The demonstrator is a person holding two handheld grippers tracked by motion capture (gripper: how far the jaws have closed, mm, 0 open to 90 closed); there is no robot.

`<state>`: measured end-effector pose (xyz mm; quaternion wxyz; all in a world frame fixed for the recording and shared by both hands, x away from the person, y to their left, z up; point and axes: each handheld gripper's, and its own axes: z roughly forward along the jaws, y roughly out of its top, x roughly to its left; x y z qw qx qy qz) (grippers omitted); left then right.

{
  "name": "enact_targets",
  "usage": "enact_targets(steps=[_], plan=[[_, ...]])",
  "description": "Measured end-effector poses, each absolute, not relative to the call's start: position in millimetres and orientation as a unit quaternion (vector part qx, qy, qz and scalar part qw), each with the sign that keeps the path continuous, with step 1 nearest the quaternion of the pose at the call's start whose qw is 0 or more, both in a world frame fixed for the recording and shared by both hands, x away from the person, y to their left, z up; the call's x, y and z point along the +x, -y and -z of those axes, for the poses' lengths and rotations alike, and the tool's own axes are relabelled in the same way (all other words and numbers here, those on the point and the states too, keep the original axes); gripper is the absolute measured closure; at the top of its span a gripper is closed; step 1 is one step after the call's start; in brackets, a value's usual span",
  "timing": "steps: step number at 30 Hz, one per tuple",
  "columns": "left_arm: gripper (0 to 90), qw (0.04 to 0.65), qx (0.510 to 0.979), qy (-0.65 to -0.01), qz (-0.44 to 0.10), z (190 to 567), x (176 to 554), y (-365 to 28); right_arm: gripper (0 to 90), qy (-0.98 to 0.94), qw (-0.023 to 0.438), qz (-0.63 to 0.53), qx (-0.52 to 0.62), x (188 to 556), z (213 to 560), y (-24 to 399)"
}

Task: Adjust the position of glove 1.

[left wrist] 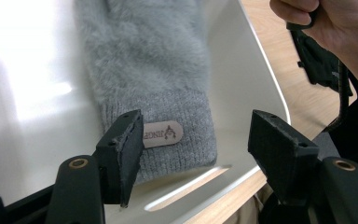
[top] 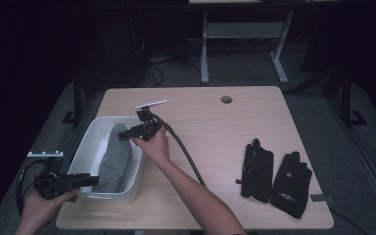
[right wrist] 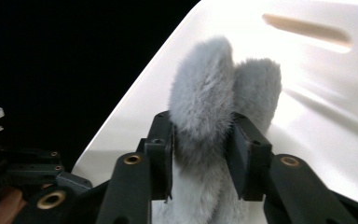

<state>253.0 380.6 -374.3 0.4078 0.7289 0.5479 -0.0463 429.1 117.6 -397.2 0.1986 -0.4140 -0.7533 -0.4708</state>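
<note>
The right gripper (right wrist: 199, 154), its jaws around the grey fuzzy glove's (top: 113, 157) fingertips, should let us lay it flat in the white bin (top: 89, 147) at left-centre frame (left gripper (left wrist: 193, 154) gapes wide over the cuff, gripping nothing) before we let go.

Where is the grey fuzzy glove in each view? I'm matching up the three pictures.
High view: grey glove lies lengthwise inside the white bin, left of centre.
Left gripper view: its knitted cuff, upper middle.
Right gripper view: its fingertips, centre.
Shared landmark: the white bin.
</note>
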Motion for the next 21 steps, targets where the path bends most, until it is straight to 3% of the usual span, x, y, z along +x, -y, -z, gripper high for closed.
enact_targets(steps=[21], plan=[[34.6,0.426,0.725,-0.54,0.037,363.0,257.8,-371.7,59.1,0.73,0.208,0.5,-0.416,434.5,379.3,-92.9]])
